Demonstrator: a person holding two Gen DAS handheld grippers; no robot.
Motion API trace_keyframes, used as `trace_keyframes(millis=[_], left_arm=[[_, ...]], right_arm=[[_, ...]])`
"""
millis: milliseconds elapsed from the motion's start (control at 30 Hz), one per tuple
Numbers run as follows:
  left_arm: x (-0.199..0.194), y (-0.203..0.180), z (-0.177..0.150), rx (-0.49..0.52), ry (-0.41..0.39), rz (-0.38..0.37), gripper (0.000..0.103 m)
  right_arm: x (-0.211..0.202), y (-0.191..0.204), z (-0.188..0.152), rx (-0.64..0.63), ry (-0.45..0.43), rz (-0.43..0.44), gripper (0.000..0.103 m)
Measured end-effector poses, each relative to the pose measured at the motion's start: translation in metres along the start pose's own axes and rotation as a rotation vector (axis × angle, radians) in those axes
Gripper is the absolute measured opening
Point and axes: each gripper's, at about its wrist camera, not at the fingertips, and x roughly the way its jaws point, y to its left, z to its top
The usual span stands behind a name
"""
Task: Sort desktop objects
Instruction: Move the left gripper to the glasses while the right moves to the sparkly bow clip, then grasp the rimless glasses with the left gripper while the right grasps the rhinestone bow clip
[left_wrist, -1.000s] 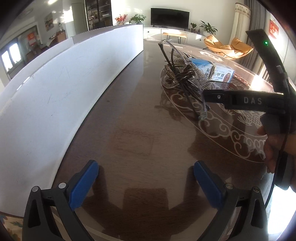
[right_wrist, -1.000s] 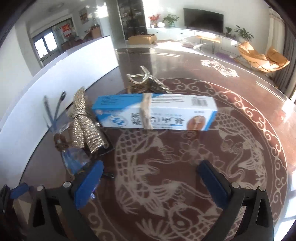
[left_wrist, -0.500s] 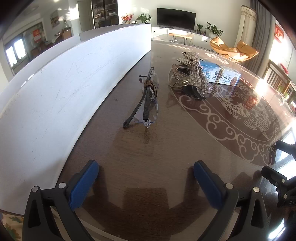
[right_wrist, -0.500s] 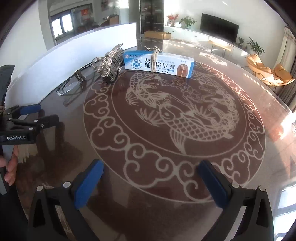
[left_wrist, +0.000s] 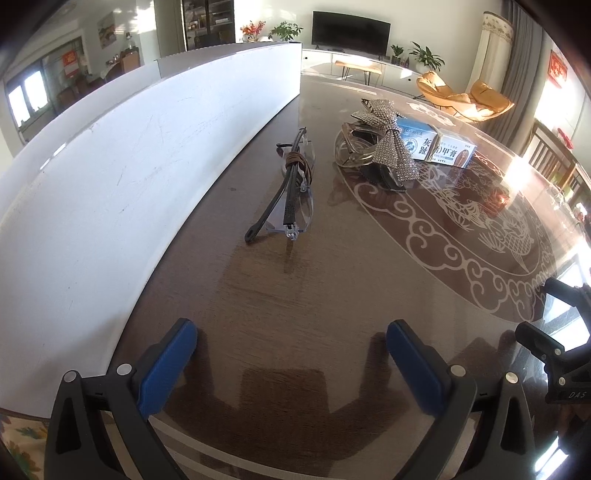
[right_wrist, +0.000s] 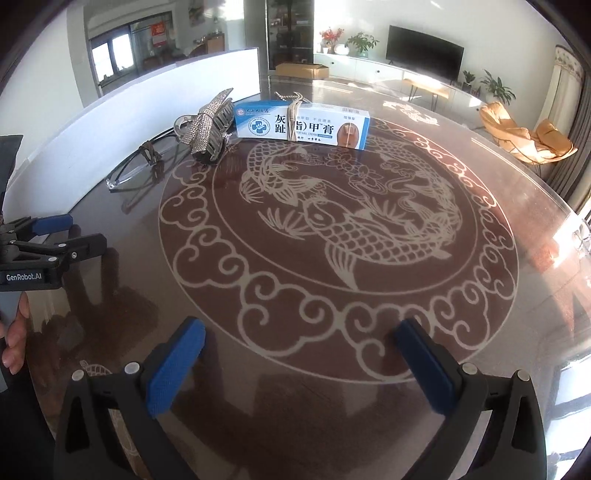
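Three items clustered at 12 o'clock of round dark glass-topped table (right_wrist: 480, 295) with koi inlay: blue-white cardboard ointment box (right_wrist: 302, 124), rhinestone bow hair clip (right_wrist: 210, 123) just beside at 9, folded clear-lens glasses (left_wrist: 293, 188) near curved white partition (left_wrist: 129, 166). Near half of table open. Left gripper (left_wrist: 291, 356) wide, empty; right gripper (right_wrist: 297, 356) wide, empty. Sunlit living room beyond.

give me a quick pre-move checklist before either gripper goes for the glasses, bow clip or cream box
1. Left gripper open and empty: ok.
2. Right gripper open and empty: ok.
3. Glasses lie alone on the table, apart from the bow clip: ok.
4. Bow clip clear of the cream box: not ok, they sit close together, possibly touching.
5. Sorting destination in view: cannot tell.
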Motion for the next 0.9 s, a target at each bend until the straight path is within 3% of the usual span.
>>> trace_keyframes(millis=[67, 167, 367, 667, 833, 900], left_arm=[[-0.003, 0.010, 0.001, -0.061, -0.015, -0.049, 0.103], [-0.002, 0.017, 0.004, -0.096, -0.026, -0.050, 0.103], [0.020, -0.001, 0.022, 0.018, -0.005, 0.056, 0.103], [0.065, -0.024, 0.091, 0.059, -0.008, 0.036, 0.103], [0.076, -0.030, 0.106, 0.065, 0.015, 0.034, 0.103], [0.066, -0.031, 0.102, 0.077, -0.036, 0.031, 0.069]], right_arm=[[-0.002, 0.002, -0.002, 0.000, -0.001, -0.001, 0.103], [-0.002, 0.001, -0.002, 0.000, -0.001, -0.001, 0.103], [-0.002, 0.001, -0.002, 0.000, -0.001, -0.001, 0.103], [-0.007, 0.006, -0.002, -0.017, -0.025, -0.050, 0.103], [-0.013, 0.009, -0.003, -0.030, -0.063, -0.073, 0.103], [-0.010, 0.008, -0.002, -0.022, -0.050, -0.070, 0.103]])
